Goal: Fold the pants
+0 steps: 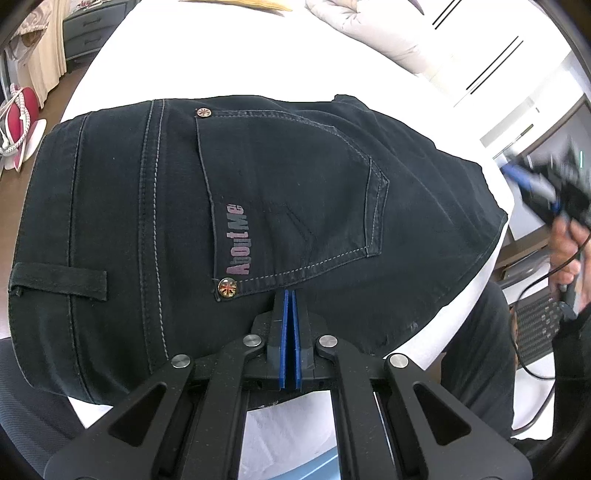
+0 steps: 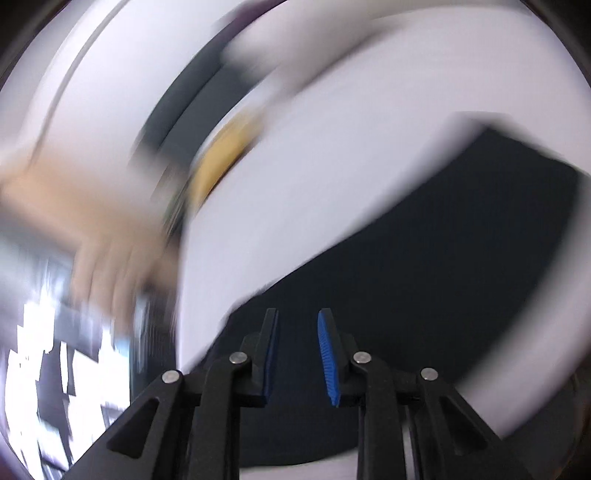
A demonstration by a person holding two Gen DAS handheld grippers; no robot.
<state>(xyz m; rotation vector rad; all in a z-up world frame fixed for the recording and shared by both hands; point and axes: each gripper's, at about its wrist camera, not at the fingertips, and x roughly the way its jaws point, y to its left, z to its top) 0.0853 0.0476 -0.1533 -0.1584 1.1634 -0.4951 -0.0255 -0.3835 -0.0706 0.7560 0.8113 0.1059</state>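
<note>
Dark navy pants (image 1: 258,206) lie folded on a white bed (image 1: 221,66), back pocket with an "About Me" print facing up. My left gripper (image 1: 290,295) sits over the near edge of the pants, just below the pocket, with its blue pads pressed together; no cloth shows between them. My right gripper (image 2: 297,317) is open and empty, above the dark pants (image 2: 424,295). The right wrist view is heavily motion-blurred. The right gripper also shows in the left wrist view (image 1: 546,184), blurred, held in a hand off the right side of the bed.
A pale quilt (image 1: 369,26) is bunched at the far end of the bed. A yellow item (image 1: 255,4) lies near the far edge. A grey dresser (image 1: 88,29) and wooden floor are at the left. A keyboard (image 1: 535,328) sits at the right.
</note>
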